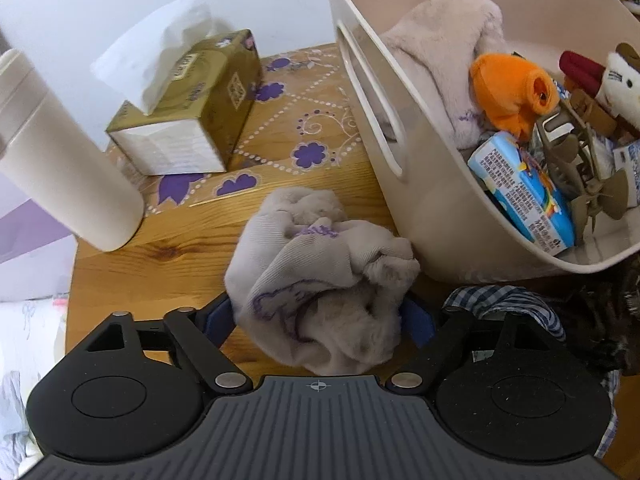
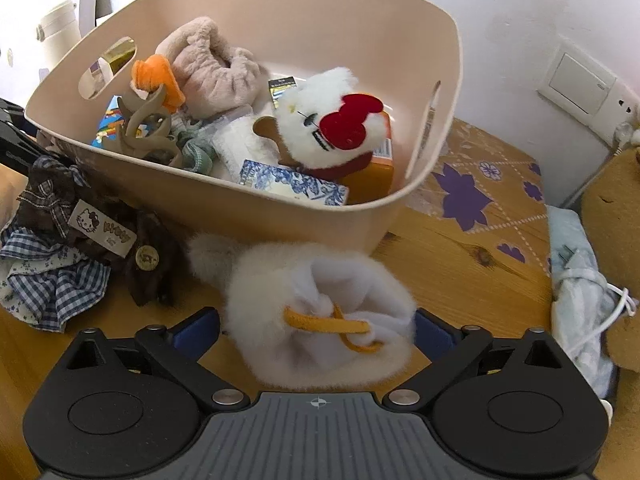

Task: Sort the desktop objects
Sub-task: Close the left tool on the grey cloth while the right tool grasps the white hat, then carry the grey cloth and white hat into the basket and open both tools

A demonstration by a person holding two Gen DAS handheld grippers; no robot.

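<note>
Left wrist view, crumpled grey sock (image 1: 320, 280), purple embroidery, fleecy lining

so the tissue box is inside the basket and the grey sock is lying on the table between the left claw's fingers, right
Not quite: the tissue box stands on the table, outside the basket, as the left wrist view shows. The grey sock does lie between the left claw fingers.

Basket (image 2: 256, 216): pale beige-pink, plain.
Tabletop (image 1: 168, 256): honey-coloured wood grain; clear overlay printed with purple flowers and white dotted lines.
Bundled cloth (image 1: 320, 288): grey-beige, purple outline print.
Fluffy pouch (image 2: 320, 316): white, with mustard-yellow cord.
Tissue box (image 1: 200, 108): gold, white end panel.
Plush head (image 2: 320, 120): white, with red bow.
Gingham cloth (image 2: 56, 280): navy-and-white check.
Carton (image 1: 524, 192): light blue.
</note>
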